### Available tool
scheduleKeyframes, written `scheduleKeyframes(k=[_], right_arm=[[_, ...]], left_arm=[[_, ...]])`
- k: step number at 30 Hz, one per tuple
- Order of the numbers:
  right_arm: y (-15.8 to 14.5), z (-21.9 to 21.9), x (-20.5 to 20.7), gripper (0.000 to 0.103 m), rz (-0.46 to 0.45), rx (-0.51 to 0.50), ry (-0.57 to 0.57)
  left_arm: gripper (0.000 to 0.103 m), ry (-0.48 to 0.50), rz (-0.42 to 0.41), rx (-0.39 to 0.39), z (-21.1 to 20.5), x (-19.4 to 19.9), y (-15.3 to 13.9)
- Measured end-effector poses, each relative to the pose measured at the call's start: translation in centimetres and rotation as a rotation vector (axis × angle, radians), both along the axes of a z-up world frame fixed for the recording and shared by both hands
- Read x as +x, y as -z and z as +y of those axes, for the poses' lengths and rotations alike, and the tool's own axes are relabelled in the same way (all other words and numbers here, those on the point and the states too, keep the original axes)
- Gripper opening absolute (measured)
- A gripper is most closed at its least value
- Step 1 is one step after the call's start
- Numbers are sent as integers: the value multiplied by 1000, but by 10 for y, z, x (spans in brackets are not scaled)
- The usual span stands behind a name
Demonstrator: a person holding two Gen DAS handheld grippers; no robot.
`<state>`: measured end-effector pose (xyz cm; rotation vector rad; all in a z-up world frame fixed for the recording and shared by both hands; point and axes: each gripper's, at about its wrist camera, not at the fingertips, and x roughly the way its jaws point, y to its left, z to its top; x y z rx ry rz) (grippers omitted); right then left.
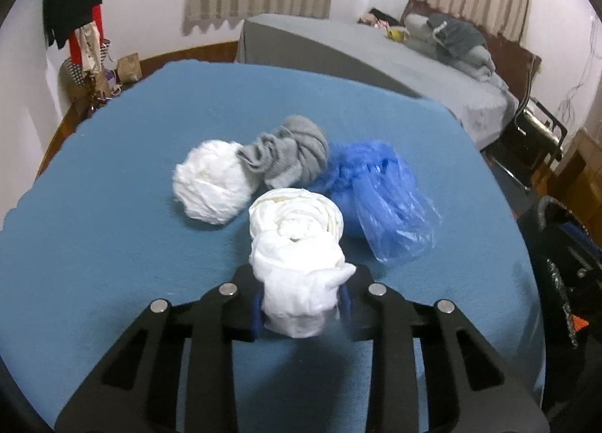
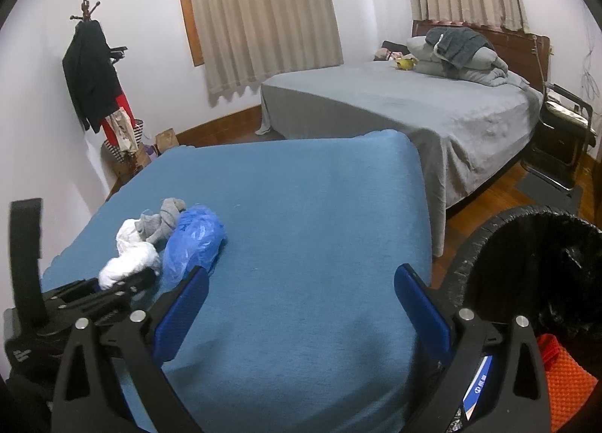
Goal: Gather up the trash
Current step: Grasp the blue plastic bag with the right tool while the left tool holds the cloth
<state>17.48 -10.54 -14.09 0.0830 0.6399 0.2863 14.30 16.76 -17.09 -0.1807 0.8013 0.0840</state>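
Between the black fingers of the left gripper, low in the left wrist view, sits a rolled wad of white cloth-like tissue — the fingers are pressed against its near end, with a strip of blue pad showing on each side of it. The wad reaches away from the gripper toward 12 o'clock over a blue fabric-covered table; whether it rests on the fabric or is lifted clear cannot be told.

At about 10 o'clock from the held wad lies a fluffy white ball of crumpled tissue, just beside it. A bunched grey sock lies at 12 o'clock, touching the white ball on its left and a crumpled translucent blue plastic bag on its right. The bag sits at 2 o'clock from the wad, one loose flap trailing toward the viewer.

From the right wrist view the same cluster appears at 9 o'clock, near the table's left edge, with the left gripper's black body reaching into the white wad. The right gripper hangs over the near part of the table, its blue-padded fingers spread wide apart with nothing between them.

At 4 o'clock in that view stands a round bin lined with a black plastic bag, off the table's right edge — an orange mesh item lies beside it. Beyond the table are a bed with a grey cover, beige curtains and a coat stand hung with dark clothing.
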Motion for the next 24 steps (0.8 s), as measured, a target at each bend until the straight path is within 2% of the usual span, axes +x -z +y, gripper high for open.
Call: scheduleKeyframes(k=[10,24], right_arm=[[3,28,10,97,6,6,-36],[13,94,41,97,45,-2,-127]], left_arm=[[29,-44,-69,37,18,-15,-24],[29,-114,-107,78,57,-18,-37]])
